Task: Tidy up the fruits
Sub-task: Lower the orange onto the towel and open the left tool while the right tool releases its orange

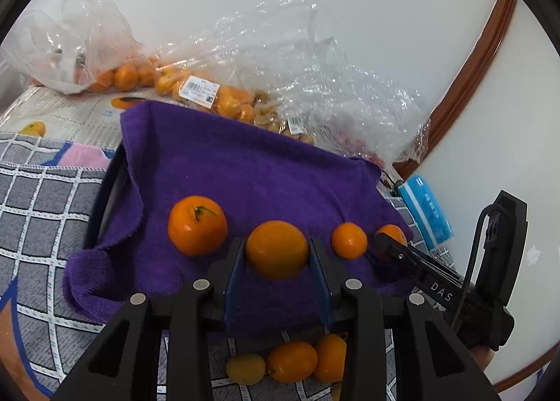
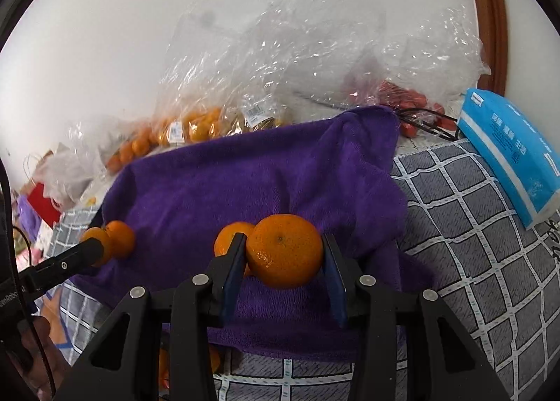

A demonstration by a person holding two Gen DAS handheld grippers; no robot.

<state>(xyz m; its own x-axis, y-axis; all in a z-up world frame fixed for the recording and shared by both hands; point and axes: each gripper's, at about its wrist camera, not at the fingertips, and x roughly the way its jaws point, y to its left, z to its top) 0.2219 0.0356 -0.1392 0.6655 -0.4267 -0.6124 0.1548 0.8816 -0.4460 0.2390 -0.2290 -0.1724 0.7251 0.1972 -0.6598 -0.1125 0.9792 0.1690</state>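
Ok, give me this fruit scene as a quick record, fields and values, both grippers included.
left gripper: shut on a smooth orange
right gripper: shut on a dimpled orange
surface: purple towel
loose on towel: stemmed orange, small orange
behind towel: clear bags of fruit
right side: blue tissue pack
below left gripper: three small fruits on checked cloth

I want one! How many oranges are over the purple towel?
4: left claw grips one, right claw another; stemmed orange and small orange lie on the towel. Bags hide others.
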